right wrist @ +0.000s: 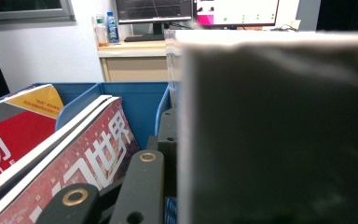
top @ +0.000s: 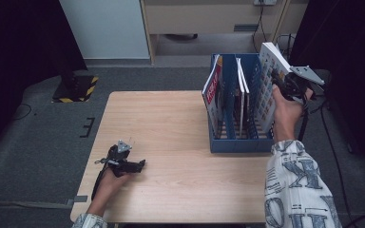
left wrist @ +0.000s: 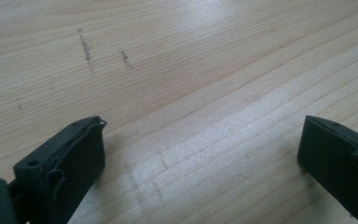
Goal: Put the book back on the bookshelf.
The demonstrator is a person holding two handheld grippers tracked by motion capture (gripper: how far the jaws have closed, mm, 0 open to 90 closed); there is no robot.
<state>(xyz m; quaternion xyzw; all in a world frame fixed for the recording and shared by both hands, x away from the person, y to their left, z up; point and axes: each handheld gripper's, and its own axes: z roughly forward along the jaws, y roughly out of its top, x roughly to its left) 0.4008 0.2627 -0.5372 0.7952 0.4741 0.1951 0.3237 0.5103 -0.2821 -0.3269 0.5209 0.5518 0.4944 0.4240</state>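
Blue plastic makes up the slotted file rack (top: 240, 142) standing at the right of the pale wooden desk (top: 171, 128) in the high view. At the upper right of that frame the right tool (top: 285, 83) is clamped on a thick white book with a patterned cover (top: 268, 88), its jaws closed on the book's upper edge. The book stands tilted in the rightmost slot of the rack, its top leaning out to the right and well above the rack's wall. A hand and a sleeve printed with large grey letters rise from the lower right to hold that tool.

In the right gripper view the book's blurred pale page block (right wrist: 279, 130) covers the right half of the frame, pressed against the black jaw beside it. To its left lean a red-and-white magazine (right wrist: 74, 158) and, at the far left edge, a red one with a yellow corner (right wrist: 14, 126), both inside the blue rack (right wrist: 135, 102).

At the lower left of the high view the left tool (top: 140, 165) lies on the desk under the other hand. In the left gripper view its jaws stand wide apart with bare wood grain (left wrist: 191, 93) between them, gripping nothing.
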